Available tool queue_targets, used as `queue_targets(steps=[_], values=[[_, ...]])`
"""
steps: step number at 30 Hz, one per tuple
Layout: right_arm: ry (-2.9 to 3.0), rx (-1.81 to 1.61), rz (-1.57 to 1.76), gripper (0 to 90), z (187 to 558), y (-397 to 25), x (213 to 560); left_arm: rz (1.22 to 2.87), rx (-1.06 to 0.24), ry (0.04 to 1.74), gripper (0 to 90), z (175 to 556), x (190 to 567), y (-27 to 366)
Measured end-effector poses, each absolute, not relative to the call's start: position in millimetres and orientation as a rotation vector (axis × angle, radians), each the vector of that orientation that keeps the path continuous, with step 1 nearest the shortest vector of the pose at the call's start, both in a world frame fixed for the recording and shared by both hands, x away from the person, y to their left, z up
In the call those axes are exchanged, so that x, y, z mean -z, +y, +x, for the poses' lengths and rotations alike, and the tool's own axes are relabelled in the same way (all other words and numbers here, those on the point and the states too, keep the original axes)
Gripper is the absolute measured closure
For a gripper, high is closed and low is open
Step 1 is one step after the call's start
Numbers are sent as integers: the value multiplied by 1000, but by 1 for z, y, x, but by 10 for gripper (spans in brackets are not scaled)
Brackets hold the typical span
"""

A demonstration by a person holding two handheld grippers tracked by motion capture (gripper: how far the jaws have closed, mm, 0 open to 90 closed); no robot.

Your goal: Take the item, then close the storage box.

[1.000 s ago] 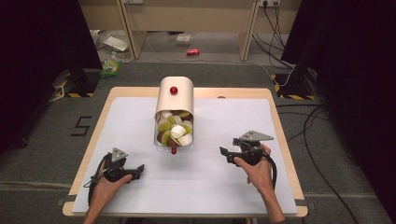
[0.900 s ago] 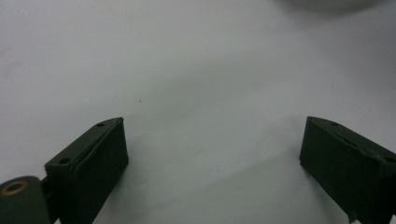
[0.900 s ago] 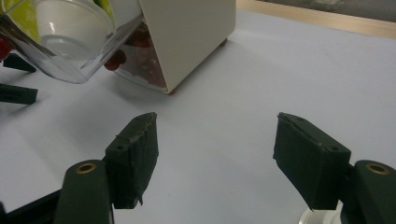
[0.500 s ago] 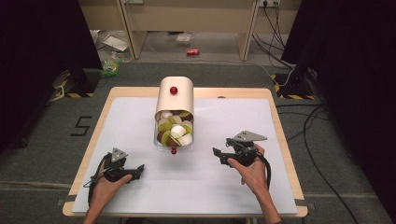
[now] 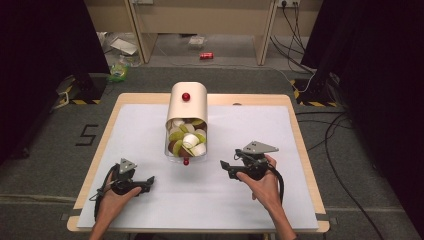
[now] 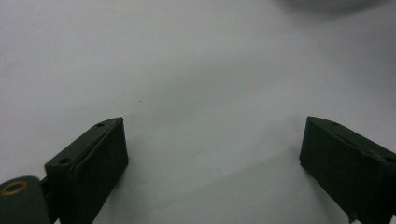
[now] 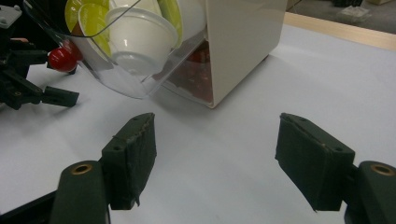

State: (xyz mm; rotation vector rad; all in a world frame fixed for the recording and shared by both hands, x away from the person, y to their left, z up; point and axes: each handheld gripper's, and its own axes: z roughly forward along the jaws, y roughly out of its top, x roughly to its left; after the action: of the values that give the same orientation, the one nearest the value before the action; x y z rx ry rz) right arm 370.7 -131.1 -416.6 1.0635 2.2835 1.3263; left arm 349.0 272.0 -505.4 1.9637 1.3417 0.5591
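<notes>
The cream rounded-top capsule dispenser with its clear plastic drawer (image 5: 186, 131) of green and white coffee pods lies mid-desk, long axis running away from the person, drawer pulled toward them. Left of the dispenser and nearer the desk's front edge, the left gripper (image 5: 148, 182) rests wide open and empty. Right of the dispenser, the right gripper (image 5: 224, 165), also wide open and empty, is nearer, jaws aimed at the drawer's red knob (image 5: 186, 161) with nothing between.

The high view looks forward and down over the whole table (image 5: 150, 130). Both gripper views sit low and close; the right one shares the dispenser (image 7: 243, 42).
</notes>
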Motion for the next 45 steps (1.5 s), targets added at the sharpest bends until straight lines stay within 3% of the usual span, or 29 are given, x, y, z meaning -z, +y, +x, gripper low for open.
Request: queue_targets(steps=[11, 45], values=[[2290, -1348, 1049, 242, 367, -122, 414, 1964, -559, 1342, 67, 349, 505, 272], [2324, -1343, 962, 232, 365, -90, 416, 1963, -560, 1341, 68, 349, 505, 272]])
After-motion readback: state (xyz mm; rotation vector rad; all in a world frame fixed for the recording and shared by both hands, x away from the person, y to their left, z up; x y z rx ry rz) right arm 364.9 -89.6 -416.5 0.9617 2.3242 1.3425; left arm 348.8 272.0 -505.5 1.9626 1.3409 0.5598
